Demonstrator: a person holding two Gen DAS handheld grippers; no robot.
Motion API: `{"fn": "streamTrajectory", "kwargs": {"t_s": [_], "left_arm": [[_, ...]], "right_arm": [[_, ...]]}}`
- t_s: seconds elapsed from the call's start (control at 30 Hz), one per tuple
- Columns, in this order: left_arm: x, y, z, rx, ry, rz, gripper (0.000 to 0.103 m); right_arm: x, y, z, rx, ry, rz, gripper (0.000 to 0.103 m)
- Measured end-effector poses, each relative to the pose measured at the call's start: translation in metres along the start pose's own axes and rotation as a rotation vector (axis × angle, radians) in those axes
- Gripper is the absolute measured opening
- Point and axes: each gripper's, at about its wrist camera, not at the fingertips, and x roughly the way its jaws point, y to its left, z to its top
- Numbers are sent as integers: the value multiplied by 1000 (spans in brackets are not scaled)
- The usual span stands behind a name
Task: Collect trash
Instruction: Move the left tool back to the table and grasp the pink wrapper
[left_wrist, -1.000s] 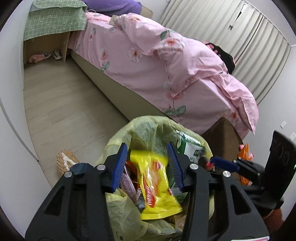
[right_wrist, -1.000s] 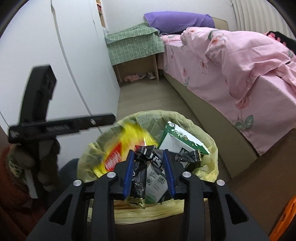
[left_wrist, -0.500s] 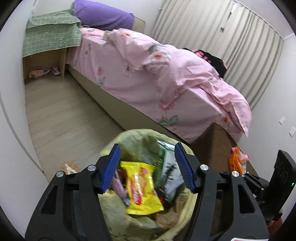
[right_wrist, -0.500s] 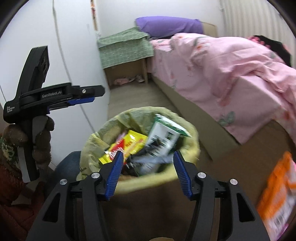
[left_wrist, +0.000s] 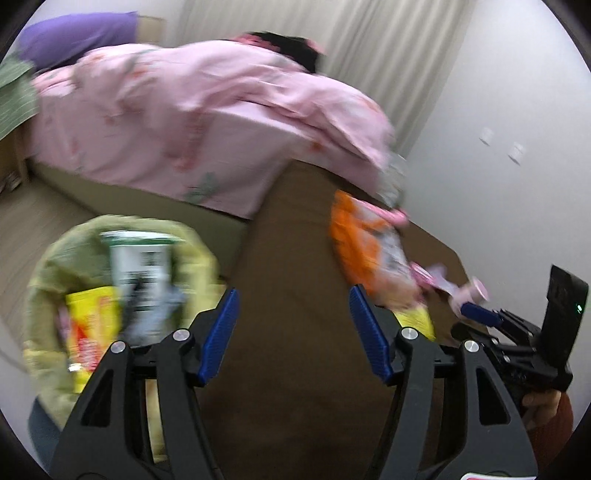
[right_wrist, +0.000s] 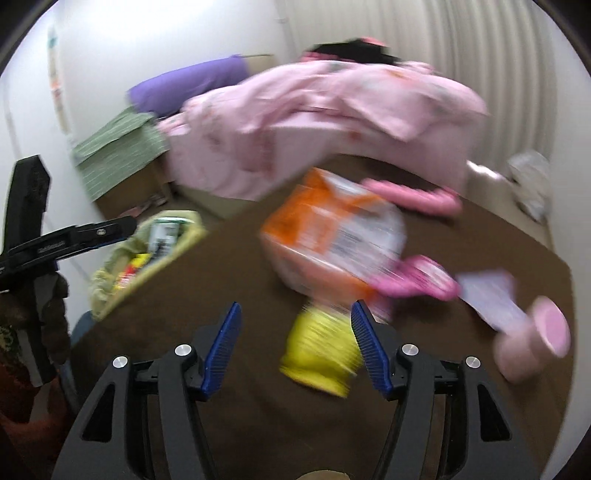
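A trash bin lined with a yellow-green bag (left_wrist: 48, 266) stands left of a brown table (left_wrist: 295, 280); it holds a yellow snack packet (left_wrist: 90, 325) and a green-white carton (left_wrist: 142, 258). On the table lie an orange-white snack bag (right_wrist: 332, 240), a yellow wrapper (right_wrist: 321, 354), pink wrappers (right_wrist: 413, 280) and a pink roll (right_wrist: 535, 343). My left gripper (left_wrist: 293, 332) is open and empty over the table. My right gripper (right_wrist: 295, 343) is open and empty, with the yellow wrapper just ahead of its right finger. Both views are motion-blurred.
A bed with a pink floral duvet (left_wrist: 192, 118) lies beyond the table, a purple pillow (right_wrist: 188, 85) at its head. A green-covered nightstand (right_wrist: 118, 147) stands by the wall. Curtains hang behind. The bin (right_wrist: 147, 254) sits at the table's left edge.
Both grippers let go of their trash into the bin, opened, and swung right from above the bin to over the brown table.
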Motion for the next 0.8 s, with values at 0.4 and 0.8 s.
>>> {"fn": "streamTrajectory", "kwargs": {"t_s": [0.4, 0.8], "left_arm": [[77, -125, -6, 200, 158, -251, 59], [198, -214, -4, 103, 350, -346, 59]], "right_arm": [[-50, -102, -56, 236, -102, -102, 70], [-67, -153, -89, 300, -71, -245, 70]]}}
